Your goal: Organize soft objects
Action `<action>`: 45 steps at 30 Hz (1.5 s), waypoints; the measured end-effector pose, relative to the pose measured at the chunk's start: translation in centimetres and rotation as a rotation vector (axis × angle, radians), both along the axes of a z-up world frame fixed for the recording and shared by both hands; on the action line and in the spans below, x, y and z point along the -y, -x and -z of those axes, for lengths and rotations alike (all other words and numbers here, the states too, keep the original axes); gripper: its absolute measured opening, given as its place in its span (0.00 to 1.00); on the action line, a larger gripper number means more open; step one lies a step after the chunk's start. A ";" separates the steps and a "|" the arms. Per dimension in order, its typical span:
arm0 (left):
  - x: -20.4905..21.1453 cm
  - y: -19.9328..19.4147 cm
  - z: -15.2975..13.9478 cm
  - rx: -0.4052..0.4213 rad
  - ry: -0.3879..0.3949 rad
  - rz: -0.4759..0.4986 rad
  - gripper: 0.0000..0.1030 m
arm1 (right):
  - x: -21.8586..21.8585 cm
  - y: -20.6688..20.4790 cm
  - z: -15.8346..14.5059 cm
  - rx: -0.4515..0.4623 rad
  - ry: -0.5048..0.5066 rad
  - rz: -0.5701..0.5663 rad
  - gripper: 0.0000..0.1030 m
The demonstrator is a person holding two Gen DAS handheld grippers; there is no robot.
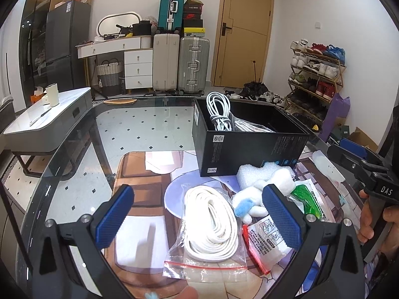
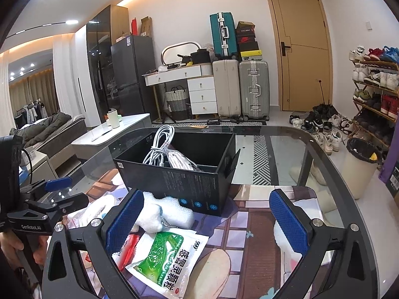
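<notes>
A black open box (image 1: 249,147) stands on the glass table and holds a coiled white cable (image 1: 219,112) and a bagged white cord (image 2: 180,160). In front of it lie a zip bag with a white coiled strap (image 1: 212,226), a white plush toy (image 1: 256,199), white foam (image 1: 251,172), a green medicine packet (image 2: 167,256) and a red-edged sachet (image 1: 264,241). My left gripper (image 1: 199,221) is open, its jaws on either side of the strap bag. My right gripper (image 2: 207,219) is open and empty above the green packet and the printed mat (image 2: 249,224).
The glass table's edge (image 1: 49,164) curves round on the left. A low white side table (image 1: 49,114) stands beyond it. Suitcases (image 1: 194,64), a dresser, a shoe rack (image 1: 316,74) and a bin (image 2: 359,164) stand around the room.
</notes>
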State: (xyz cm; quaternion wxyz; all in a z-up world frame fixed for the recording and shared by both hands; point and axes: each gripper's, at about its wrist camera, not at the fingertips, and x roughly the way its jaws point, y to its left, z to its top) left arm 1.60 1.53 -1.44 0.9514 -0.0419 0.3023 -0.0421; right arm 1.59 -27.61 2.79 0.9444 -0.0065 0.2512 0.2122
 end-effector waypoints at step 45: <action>1.4 0.2 2.3 -0.193 -0.053 0.036 1.00 | -2.3 0.9 3.6 -0.226 0.160 -0.078 0.99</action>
